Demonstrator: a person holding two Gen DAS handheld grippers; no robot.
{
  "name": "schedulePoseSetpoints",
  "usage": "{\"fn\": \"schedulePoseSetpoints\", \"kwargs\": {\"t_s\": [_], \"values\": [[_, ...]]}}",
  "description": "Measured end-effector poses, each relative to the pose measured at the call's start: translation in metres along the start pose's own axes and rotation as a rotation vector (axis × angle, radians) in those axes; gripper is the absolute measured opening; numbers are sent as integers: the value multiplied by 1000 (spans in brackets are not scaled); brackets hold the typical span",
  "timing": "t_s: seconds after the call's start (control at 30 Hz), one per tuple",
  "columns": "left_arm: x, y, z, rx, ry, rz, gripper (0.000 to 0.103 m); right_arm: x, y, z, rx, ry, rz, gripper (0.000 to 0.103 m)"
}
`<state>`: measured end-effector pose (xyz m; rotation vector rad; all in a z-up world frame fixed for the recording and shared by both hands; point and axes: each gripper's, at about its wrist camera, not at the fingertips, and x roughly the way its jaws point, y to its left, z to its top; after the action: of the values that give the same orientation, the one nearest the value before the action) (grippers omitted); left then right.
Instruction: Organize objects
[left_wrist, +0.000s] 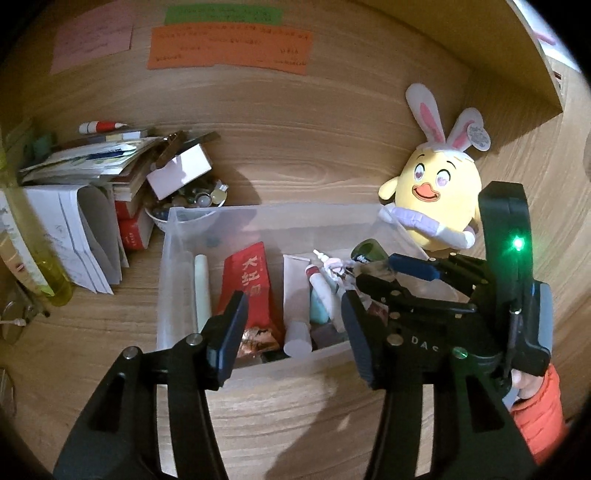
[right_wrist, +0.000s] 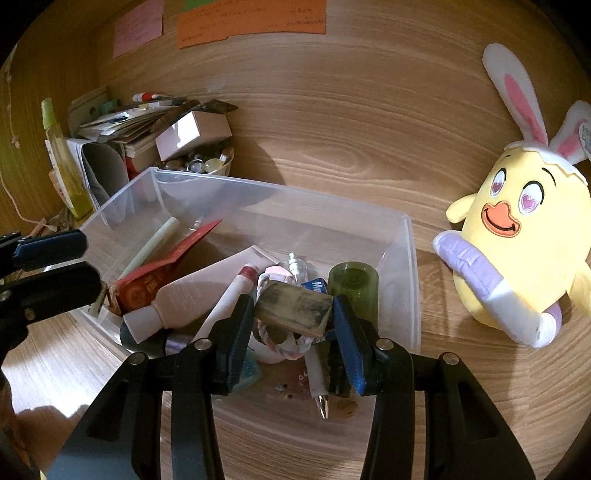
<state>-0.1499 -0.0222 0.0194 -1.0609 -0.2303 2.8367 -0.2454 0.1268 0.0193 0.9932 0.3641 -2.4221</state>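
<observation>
Left wrist view: left gripper (left_wrist: 293, 328) spread wide, nothing between the pads, poised above the near wall of the clear bin (left_wrist: 255, 363). Red packet (left_wrist: 249, 286) straight ahead at 12 o'clock, long axis running 12 to 6; white tube (left_wrist: 297, 295) just beside it toward 1 o'clock, lying the same way. Right gripper (left_wrist: 373, 271) at 3 o'clock, reaching into the bin's right end. Plush chick (left_wrist: 437, 192) beyond the bin at 1 o'clock; paper stack (left_wrist: 88, 166) at 10 o'clock, well apart.

Right wrist view: right gripper (right_wrist: 291, 325) clenched on a wooden block (right_wrist: 293, 308), block's long axis lying 9 to 3 across the pads, over the bin's contents. Green bottle (right_wrist: 352, 282) just beside the block at 1 o'clock; bin's right wall close at 3 o'clock, so little room there. Open room at 11 o'clock across the bin's bare far floor. Judged: right arm placing the block, releasing toward the emptier far side safest.
</observation>
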Motion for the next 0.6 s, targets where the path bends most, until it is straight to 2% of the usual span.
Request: {"fn": "schedulePoseSetpoints", "kwargs": {"t_s": [0.13,0.3,0.43,0.6], "values": [[-6,2,-6,-7,-10,5,61,-9,4,-2,-22,-25,-23,57],[-12,7,-13,-25,-19,9,70,-24,9,-5,-40,-49,-19,58],[-17,7,-15,-23,-31,23,76,-36,14,-10,-55,-67,-28,68],[-27,4,-19,-9,-55,33,85,-55,17,-18,-56,-93,-39,72]]}}
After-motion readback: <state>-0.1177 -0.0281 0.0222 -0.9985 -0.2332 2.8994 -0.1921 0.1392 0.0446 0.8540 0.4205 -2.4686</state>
